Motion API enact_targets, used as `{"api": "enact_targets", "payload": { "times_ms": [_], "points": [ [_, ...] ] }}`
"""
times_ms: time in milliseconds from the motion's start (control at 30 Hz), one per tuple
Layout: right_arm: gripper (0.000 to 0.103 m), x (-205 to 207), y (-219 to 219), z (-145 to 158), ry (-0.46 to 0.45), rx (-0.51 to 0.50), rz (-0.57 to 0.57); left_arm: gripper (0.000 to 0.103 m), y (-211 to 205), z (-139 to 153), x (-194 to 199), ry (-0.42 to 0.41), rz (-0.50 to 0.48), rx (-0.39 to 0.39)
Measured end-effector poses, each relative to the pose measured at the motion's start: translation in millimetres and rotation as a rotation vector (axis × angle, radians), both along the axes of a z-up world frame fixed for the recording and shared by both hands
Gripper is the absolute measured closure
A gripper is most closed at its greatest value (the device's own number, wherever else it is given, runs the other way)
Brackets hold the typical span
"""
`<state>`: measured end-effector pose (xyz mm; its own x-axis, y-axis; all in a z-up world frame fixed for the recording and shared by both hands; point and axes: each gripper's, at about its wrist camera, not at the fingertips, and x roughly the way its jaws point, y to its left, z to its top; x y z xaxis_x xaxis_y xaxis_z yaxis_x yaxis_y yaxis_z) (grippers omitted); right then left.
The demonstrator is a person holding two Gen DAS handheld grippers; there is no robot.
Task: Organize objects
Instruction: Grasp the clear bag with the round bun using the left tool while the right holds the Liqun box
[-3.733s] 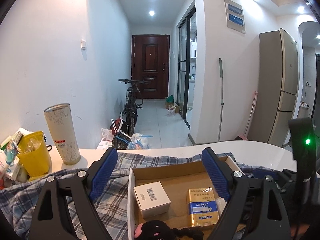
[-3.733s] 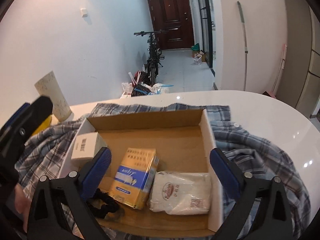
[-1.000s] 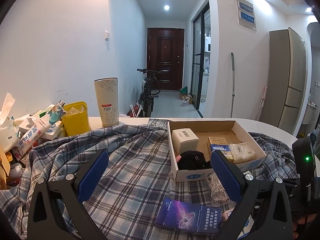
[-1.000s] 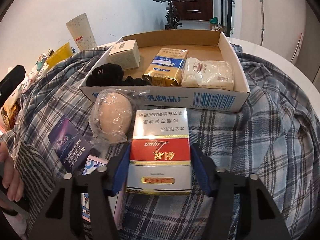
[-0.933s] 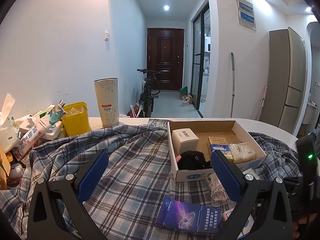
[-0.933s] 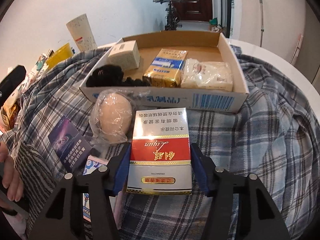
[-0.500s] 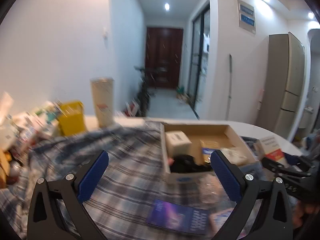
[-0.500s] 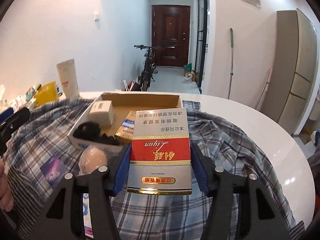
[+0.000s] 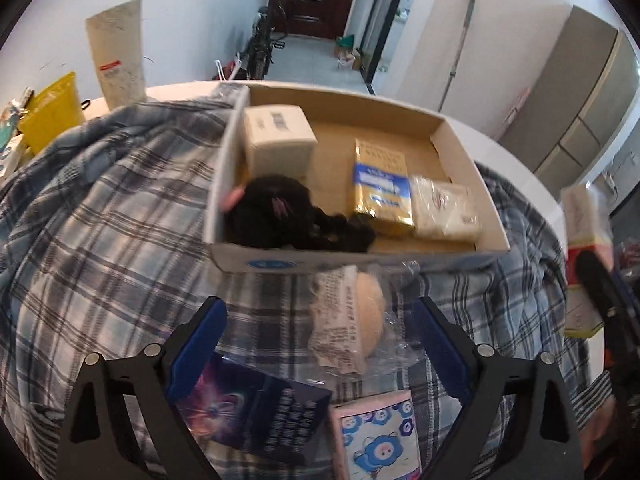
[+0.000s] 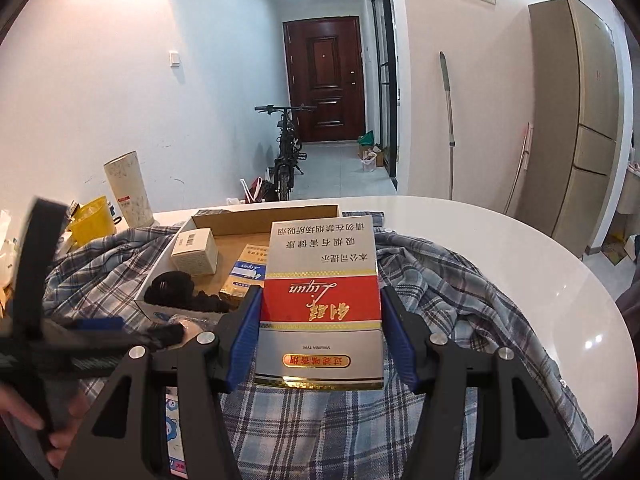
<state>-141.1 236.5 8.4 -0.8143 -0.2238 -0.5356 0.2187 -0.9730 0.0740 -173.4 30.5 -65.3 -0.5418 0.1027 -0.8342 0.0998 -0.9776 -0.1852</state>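
Note:
My right gripper (image 10: 322,332) is shut on a red, white and silver cigarette carton (image 10: 322,292) and holds it above the plaid cloth, right of the cardboard box (image 10: 160,304); the carton also shows in the left wrist view (image 9: 582,240). My left gripper (image 9: 320,344) is open and empty, low over a bagged beige ball (image 9: 366,312), a dark blue box (image 9: 248,404) and a pink packet (image 9: 376,436). The cardboard box (image 9: 460,156) holds a white box (image 9: 278,136), a black plush (image 9: 292,216), a gold pack (image 9: 380,184) and a white bag (image 9: 444,208).
A plaid shirt (image 9: 100,220) covers the white round table (image 10: 500,240). A tall tumbler (image 9: 116,52), a yellow bin (image 9: 52,112) and clutter stand at the left edge. A hallway with a bicycle (image 10: 286,152) lies beyond.
My right gripper has lifted the carton off the cloth and raised it. My left gripper has dropped and tilted down toward the bagged ball in front of the box.

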Motion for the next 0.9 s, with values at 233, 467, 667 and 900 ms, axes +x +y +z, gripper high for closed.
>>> {"api": "enact_targets", "payload": {
  "times_ms": [233,467,667,900],
  "points": [
    [0.046,-6,8,-4,-0.036,-0.024,-0.012,0.04,10,-16,-13,-0.07,-0.033,-0.001],
    [0.046,-5,6,-7,-0.04,-0.019,-0.01,0.055,5,-9,-1,-0.027,-0.043,-0.014],
    [0.046,-3,4,-7,-0.032,-0.015,0.001,0.057,-3,25,35,0.254,-0.046,-0.077],
    [0.046,-8,7,-11,-0.062,-0.036,0.0,0.057,-16,39,51,0.439,-0.009,-0.082]
  ]
}}
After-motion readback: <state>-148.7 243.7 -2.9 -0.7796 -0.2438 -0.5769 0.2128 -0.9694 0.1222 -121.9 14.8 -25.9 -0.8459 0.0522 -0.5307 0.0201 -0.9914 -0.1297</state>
